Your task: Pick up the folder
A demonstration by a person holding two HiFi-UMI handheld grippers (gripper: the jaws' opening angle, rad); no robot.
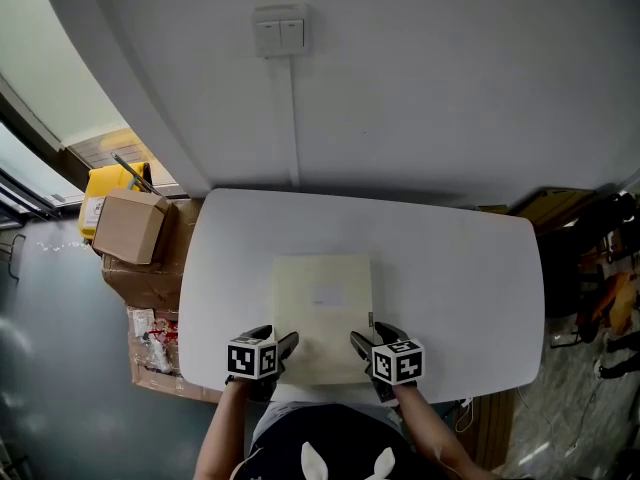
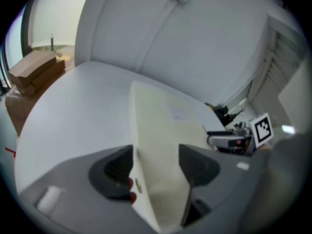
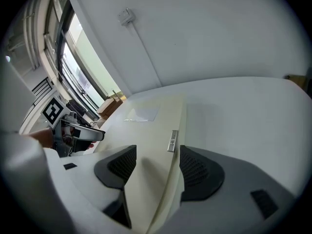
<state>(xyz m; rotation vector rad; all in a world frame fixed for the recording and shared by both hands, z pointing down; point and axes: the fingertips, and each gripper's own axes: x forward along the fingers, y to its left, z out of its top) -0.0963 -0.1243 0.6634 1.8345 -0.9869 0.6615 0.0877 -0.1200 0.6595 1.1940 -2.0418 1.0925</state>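
A cream folder (image 1: 322, 313) lies flat on the white table (image 1: 450, 268), close to the near edge. My left gripper (image 1: 278, 340) stands at its near left corner. In the left gripper view the folder's (image 2: 165, 126) left edge runs between the wide jaws of that gripper (image 2: 156, 167), and the pads do not press on it. My right gripper (image 1: 372, 338) is at the near right corner. The folder's (image 3: 146, 130) right edge, with a small metal clip (image 3: 172, 141), passes between that gripper's (image 3: 156, 165) open jaws.
Cardboard boxes (image 1: 130, 226) and a yellow object (image 1: 105, 183) stand on the floor left of the table. Dark clutter (image 1: 600, 268) lies to the right. A wall switch (image 1: 279, 31) with a cable duct is on the wall behind.
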